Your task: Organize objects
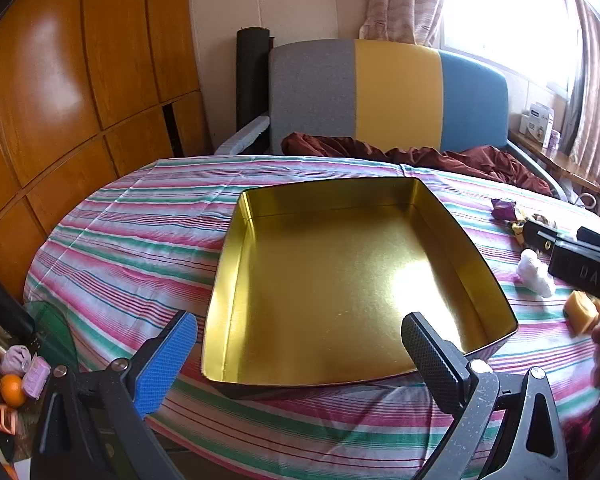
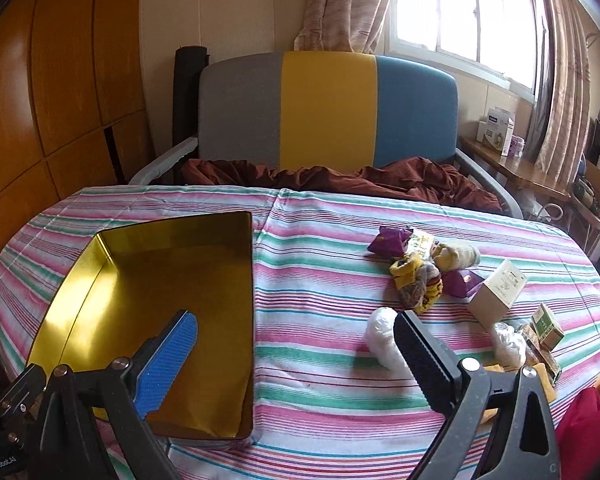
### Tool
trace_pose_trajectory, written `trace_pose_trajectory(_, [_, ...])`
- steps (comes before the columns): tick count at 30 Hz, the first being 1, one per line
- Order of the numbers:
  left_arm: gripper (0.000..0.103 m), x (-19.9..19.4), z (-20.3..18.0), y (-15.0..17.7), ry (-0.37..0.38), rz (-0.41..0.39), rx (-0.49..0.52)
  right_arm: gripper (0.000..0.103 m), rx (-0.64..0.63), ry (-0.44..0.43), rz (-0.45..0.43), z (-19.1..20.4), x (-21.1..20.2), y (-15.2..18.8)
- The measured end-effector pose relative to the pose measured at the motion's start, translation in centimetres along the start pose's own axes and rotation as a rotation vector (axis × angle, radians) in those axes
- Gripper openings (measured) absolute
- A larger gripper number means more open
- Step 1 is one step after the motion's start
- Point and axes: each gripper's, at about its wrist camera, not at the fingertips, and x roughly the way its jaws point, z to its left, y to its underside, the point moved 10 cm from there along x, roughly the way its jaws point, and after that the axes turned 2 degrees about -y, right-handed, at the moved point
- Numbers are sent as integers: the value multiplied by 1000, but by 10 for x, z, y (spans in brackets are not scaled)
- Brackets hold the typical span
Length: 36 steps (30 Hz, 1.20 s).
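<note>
Gold tin [image 2: 148,320], lidless and empty, seen on striped bedspread [image 2: 320,280] toward left edge of bed. Left gripper [image 1: 300,364] held over tin's near rim, jaws spread wide, nothing gripped. Right gripper [image 2: 296,364] held over bedspread, jaws likewise apart; white wrapped bundle [image 2: 382,340] seen just beside black finger. Snack packets [image 2: 416,272] and small boxes [image 2: 498,294] clustered toward right edge.

daylight blows out the window [image 1: 508,12], glares off the gold tin [image 1: 416,276]; fisheye bends edges.
</note>
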Motion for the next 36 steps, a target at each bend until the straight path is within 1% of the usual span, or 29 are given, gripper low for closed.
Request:
trace_pose_trajectory(8, [103, 3, -16, 2, 35, 14, 37, 101, 65, 43, 4, -44, 2, -4])
trace_pose_trajectory(14, [103, 1, -40, -2, 127, 9, 54, 101, 151, 64, 22, -98, -1, -7])
trace_pose_trajectory(18, [103, -2, -60, -9, 165, -4, 91, 101, 260, 52, 43, -147, -2, -8])
trace_pose_trajectory(20, [103, -3, -71, -10, 185, -10, 112, 101, 338, 38, 49, -174, -4, -6])
trace_pose_trajectory(23, [103, 0, -86, -8, 222, 13, 133, 101, 448, 39, 49, -215, -4, -1])
trace_pose_trajectory(25, [103, 1, -98, -7, 253, 23, 152, 101, 495, 47, 45, -239, -3, 4])
trace_pose_trajectory(27, [103, 0, -113, -8, 286, 29, 178, 101, 538, 45, 52, -253, 2, 10])
trace_pose_trajectory(29, [103, -2, -128, -10, 311, 28, 209, 101, 606, 17, 50, -265, 7, 19])
trace_pose_trajectory(31, [103, -4, -148, -14, 348, 23, 250, 101, 685, -12, 62, -274, 11, 28])
trace_pose_trajectory(33, [103, -6, -170, -19, 384, 18, 281, 101, 741, -54, 26, -280, 8, 27])
trace_pose_trajectory(34, [103, -7, -182, -22, 403, 14, 298, 101, 748, -45, 19, -282, 7, 27])
trace_pose_trajectory(36, [102, -5, -203, -24, 425, 21, 328, 101, 763, -65, 16, -283, 6, 27])
